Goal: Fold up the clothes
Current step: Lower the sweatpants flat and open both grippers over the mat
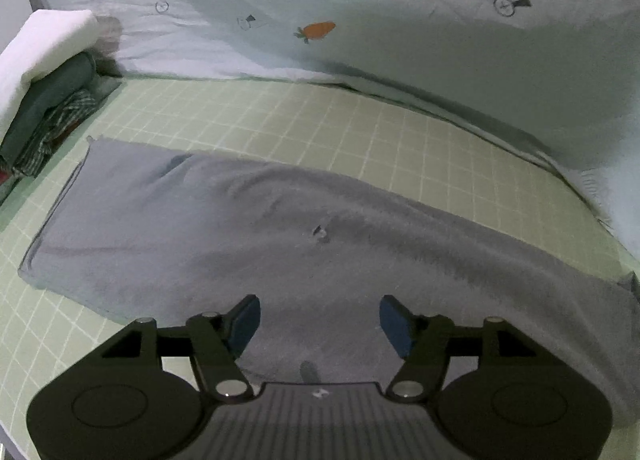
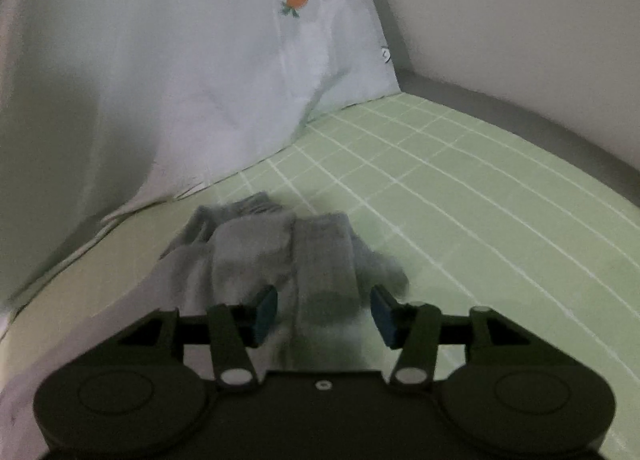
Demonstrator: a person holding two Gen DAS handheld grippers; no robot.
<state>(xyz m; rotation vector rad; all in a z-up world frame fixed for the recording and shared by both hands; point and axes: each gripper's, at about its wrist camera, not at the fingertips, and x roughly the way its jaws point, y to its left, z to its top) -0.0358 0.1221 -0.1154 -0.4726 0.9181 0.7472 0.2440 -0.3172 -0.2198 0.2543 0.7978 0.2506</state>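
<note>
A grey garment (image 1: 224, 227) lies spread flat across the green checked bed sheet (image 1: 360, 131) in the left wrist view, with a small mark near its middle. My left gripper (image 1: 319, 324) hovers over its near edge, open, nothing between the blue pads. In the right wrist view one end of the grey garment (image 2: 280, 248) is bunched into folds and ribbed bands. My right gripper (image 2: 324, 314) stands open just above that bunched end, the cloth lying between and below the fingers without being pinched.
A pale quilt with carrot prints (image 1: 320, 11) is heaped along the far side of the bed. A stack of folded clothes (image 1: 44, 91), white on top and dark green below, sits at the far left. A grey bed frame and wall (image 2: 500, 39) border the right side.
</note>
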